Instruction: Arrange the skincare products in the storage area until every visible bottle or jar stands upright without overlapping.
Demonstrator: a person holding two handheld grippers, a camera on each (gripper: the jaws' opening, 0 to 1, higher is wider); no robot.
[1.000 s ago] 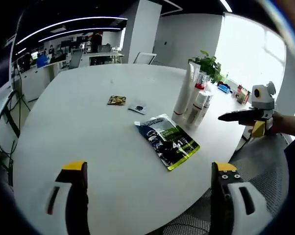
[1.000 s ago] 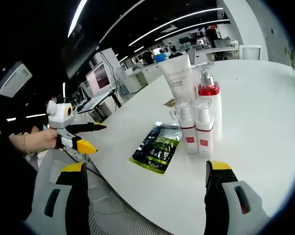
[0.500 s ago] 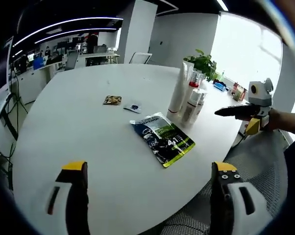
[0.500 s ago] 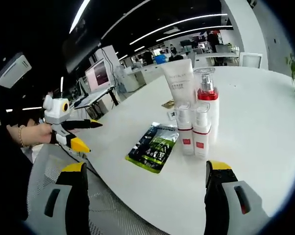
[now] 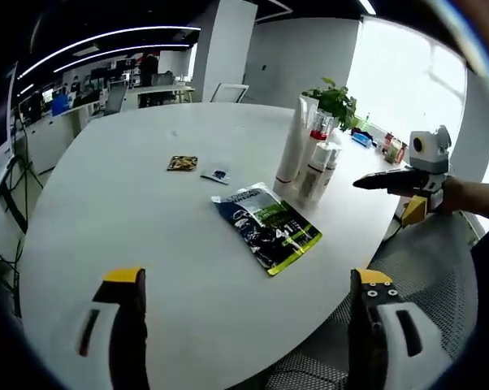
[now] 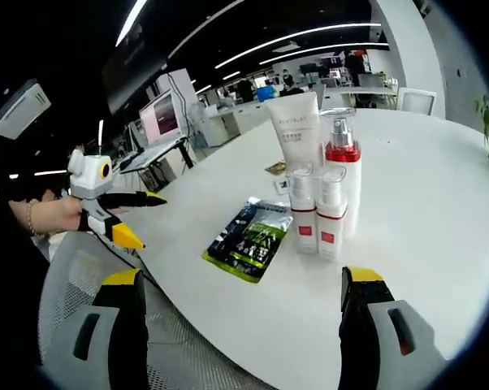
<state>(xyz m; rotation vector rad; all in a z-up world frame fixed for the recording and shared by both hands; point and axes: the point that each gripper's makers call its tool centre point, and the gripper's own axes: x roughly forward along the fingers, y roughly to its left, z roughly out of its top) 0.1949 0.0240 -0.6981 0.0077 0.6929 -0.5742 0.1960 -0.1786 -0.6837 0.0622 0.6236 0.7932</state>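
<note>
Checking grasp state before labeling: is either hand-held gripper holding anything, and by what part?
Nothing is held. The left hand-held gripper and the right hand-held gripper both stand open with empty jaws, short of the bottles and the sachet on the table.

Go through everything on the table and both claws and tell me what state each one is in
White tube: upright on its cap.
Red-collared pump bottle: upright.
Two small pump bottles: upright, side by side.
Dark sachet: lying flat.
Two small packets: lying flat, apart.
Left claw: open, holding nothing.
Right claw: open, holding nothing.
</note>
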